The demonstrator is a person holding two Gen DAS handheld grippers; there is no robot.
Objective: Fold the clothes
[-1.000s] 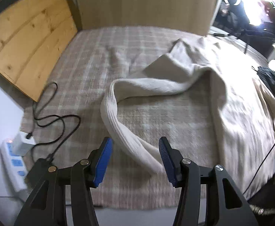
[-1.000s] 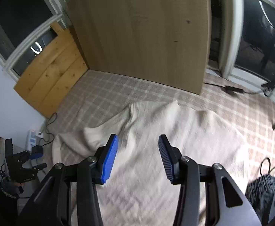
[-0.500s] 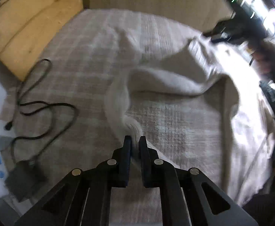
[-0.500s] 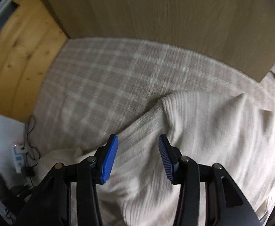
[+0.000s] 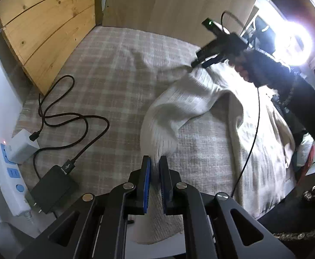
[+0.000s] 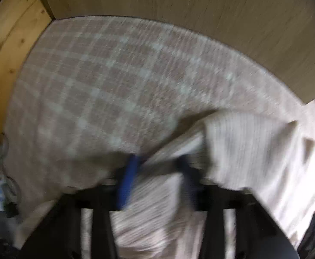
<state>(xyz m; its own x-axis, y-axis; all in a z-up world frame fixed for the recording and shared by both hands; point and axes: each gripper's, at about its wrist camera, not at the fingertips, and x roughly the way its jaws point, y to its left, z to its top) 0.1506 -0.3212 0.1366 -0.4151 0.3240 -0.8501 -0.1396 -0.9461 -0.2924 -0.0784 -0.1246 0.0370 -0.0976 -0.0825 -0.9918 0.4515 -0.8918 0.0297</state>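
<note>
Since a second ago the left gripper (image 5: 154, 168) has closed from wide open onto the sleeve, and the right gripper (image 5: 197, 63), then hovering above the garment, has dropped to the shoulder edge and lifted it. At the far left of the left wrist view a white plastic power strip (image 5: 7, 180) with blue switches lies at the bed's edge, carrying a white boxy charger (image 5: 22, 144); a thin black cable (image 5: 71, 125) loops over the cloth to a matt black adapter brick (image 5: 55, 188). Behind them stand knotty pine boards (image 5: 47, 32) and a smooth pale wooden panel (image 5: 179, 6). The bed cover (image 5: 114, 82) is a coarse woven plaid of beige and pale checks. On it lies the cream ribbed-knit sweater (image 5: 179, 108), its sleeve rising in a soft arch from the left gripper's blue-padded fingers (image 5: 147, 177), which are clamped on the cuff end, to the bunched shoulder. There the right gripper, held by a hand (image 5: 243, 67) in a dark sleeve, pinches a raised peak of knit, as far as this view shows. The right wrist view is heavily blurred: ribbed fabric (image 6: 148, 205) fills the gap between the blue pad and the dark finger, which stand somewhat apart, so the grip itself cannot be confirmed there.
</note>
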